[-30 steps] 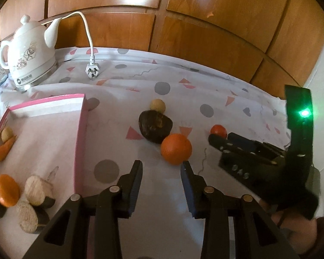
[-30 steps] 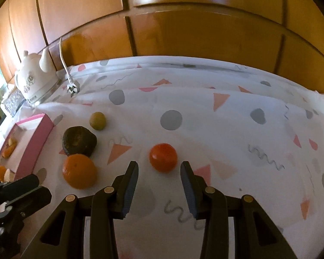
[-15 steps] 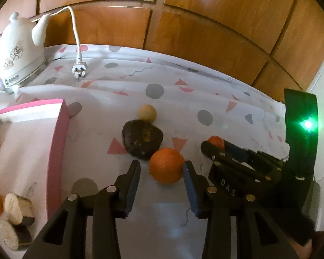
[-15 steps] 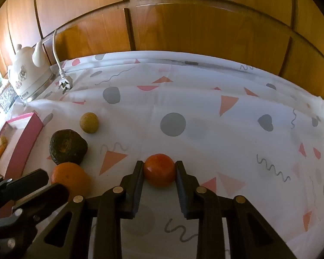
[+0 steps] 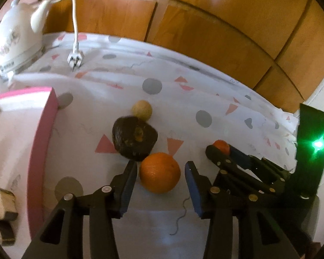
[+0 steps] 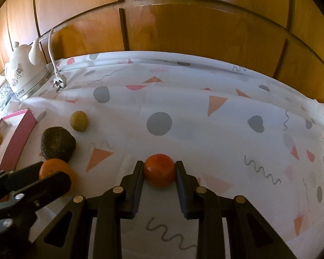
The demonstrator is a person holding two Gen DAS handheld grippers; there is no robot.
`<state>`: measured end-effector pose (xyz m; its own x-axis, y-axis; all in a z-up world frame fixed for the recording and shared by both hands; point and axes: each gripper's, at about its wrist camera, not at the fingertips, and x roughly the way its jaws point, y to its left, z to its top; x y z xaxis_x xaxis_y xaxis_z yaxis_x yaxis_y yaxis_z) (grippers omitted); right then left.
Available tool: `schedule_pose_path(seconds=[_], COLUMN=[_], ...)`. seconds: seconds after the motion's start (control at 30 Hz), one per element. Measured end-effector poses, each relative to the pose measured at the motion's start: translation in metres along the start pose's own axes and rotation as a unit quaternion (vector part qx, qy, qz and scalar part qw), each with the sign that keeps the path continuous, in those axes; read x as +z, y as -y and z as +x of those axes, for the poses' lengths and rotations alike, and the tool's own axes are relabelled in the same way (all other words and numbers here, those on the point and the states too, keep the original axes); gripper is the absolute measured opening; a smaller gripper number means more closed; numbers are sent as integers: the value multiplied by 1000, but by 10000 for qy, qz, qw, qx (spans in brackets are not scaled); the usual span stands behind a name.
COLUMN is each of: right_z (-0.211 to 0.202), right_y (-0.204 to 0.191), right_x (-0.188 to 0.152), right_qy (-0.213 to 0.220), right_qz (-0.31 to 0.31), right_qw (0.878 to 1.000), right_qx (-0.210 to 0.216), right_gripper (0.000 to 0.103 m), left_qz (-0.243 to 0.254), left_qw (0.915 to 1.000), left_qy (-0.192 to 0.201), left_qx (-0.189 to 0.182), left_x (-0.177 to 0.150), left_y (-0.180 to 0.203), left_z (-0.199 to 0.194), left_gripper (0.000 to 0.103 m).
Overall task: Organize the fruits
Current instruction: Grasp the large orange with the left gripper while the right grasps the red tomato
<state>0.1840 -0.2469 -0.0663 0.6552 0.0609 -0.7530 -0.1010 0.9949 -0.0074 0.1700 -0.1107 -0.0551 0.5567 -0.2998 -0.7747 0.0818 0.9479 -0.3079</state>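
The left claw (image 5: 161, 179) has its jaws opening, and the orange (image 5: 159, 172) sits on the cloth-covered counter (image 6: 205, 116) between them — a gap shows on each side, so neither pad presses on it. The right claw (image 6: 159, 173) is closed on the small red-orange fruit (image 6: 159, 170); both pads touch its flanks, and the fruit rests on the cloth at the very tips of the fingers.

Just beyond the orange, touching or nearly touching it, lies a dark wrinkled fruit (image 5: 134, 138), and right behind that a small tan round fruit (image 5: 142, 109). From the right wrist view the same three run in a line away from the left claw toward the wall. The pink-rimmed box (image 5: 41, 151) stands to the left of them, with pieces of fruit inside it at the left edge.

All four loose fruits are roundish, so none shows a clear long axis; the dark one is somewhat flattened, with a dimpled centre facing up.

At the far left corner a white kettle (image 6: 24, 71) stands on its base, spout toward the wooden panelling, its plug (image 6: 58, 84) lying loose on the cloth. A mark is printed low on the kettle's body — too small and blurred to read.
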Motion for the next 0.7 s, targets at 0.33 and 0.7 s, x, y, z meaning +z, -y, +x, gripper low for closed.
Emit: schedule_pose_path(seconds=[0.33,0.7], right_z=[0,2], right_y=[5,4], right_x=[-3,-3], right_qy=[58,33], right_qz=[104,57], right_qw=[9998,9999], right_qx=[138,94], right_gripper=[29,29], left_qz=[389,685], left_qw=[9990,9963], left_qy=[123,341], left_qx=[169,380], left_x=[-11,-35], left_y=[4,3], left_z=[1,-14], left_gripper=[38,39])
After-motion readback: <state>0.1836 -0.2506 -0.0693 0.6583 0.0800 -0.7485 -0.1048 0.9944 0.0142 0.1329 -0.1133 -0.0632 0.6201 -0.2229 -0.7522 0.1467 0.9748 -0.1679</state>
